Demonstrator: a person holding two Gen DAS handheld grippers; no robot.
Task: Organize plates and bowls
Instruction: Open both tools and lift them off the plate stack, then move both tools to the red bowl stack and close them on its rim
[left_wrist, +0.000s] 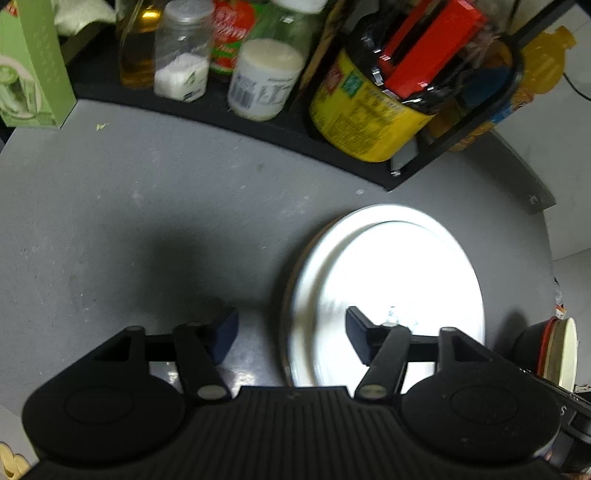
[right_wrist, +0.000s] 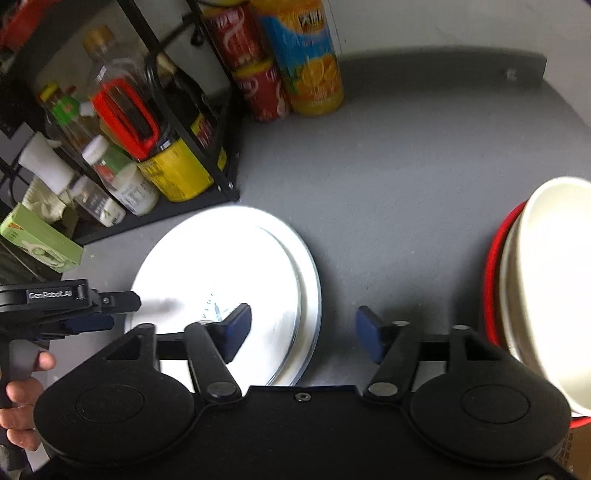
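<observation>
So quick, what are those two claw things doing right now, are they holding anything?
Left gripper: open, holding nothing, hovering at the left edge of the white plates.
Right gripper: open, holding nothing, at the plates' right edge.

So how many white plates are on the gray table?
2, stacked: a smaller plate lies on a bigger plate, beside the black rack. The glare might hide more plates underneath.

Grey counter with a black rack of jars and bottles

The grey counter (left_wrist: 147, 206) fills mid-frame; a black rack (left_wrist: 258, 122) crosses the top, holding a yellow tin (left_wrist: 362, 122), a salt jar (left_wrist: 181, 62) and a green box (left_wrist: 33, 74). A pale wall (right_wrist: 443, 22) shows upper right.
</observation>
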